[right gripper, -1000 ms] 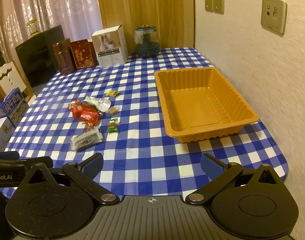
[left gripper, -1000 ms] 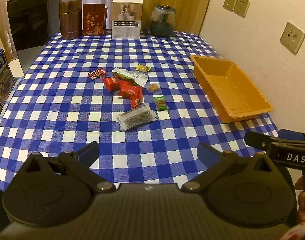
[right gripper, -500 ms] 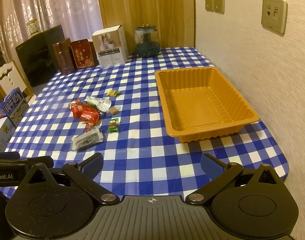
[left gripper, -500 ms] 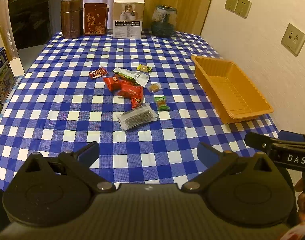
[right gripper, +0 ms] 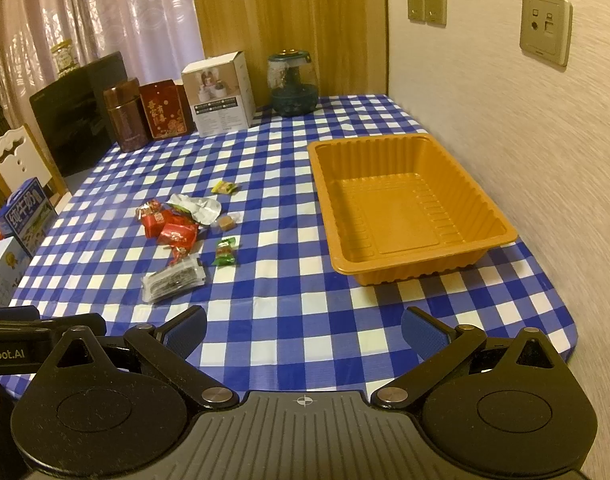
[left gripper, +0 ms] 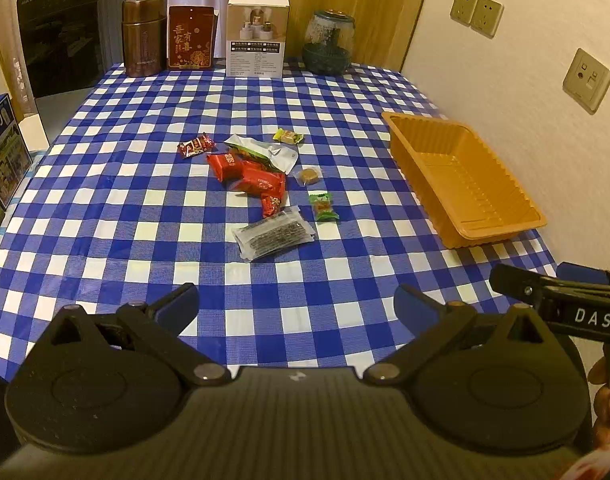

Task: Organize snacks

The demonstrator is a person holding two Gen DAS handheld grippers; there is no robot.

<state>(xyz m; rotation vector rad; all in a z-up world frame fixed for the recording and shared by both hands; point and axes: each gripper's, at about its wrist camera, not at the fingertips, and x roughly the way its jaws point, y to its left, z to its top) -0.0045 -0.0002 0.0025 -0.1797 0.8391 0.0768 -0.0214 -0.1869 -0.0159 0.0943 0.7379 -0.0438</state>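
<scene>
A loose pile of snacks lies mid-table: red packets (left gripper: 253, 176) (right gripper: 173, 232), a clear packet of dark sticks (left gripper: 273, 238) (right gripper: 173, 280), a green candy (left gripper: 323, 206) (right gripper: 225, 254), a brown candy (left gripper: 309, 175), a yellow candy (left gripper: 289, 136) (right gripper: 225, 187) and a white-green wrapper (left gripper: 265, 152). An empty orange tray (left gripper: 493, 236) (right gripper: 389, 276) sits on the right by the wall. My left gripper (left gripper: 297, 304) hovers open over the near table edge, well short of the snacks. My right gripper (right gripper: 305, 328) is open too, near the front edge, holding nothing.
Along the table's far edge stand a brown canister (left gripper: 143, 36), a red box (left gripper: 191, 38), a white box (left gripper: 257, 36) and a glass jar (left gripper: 329, 42). Blue cartons (right gripper: 25, 216) sit off the left edge. A wall (right gripper: 525, 160) closes the right side.
The left wrist view has shifted slightly, with the table sitting a little lower in frame. The snacks and the tray have not moved, and both grippers remain open.
</scene>
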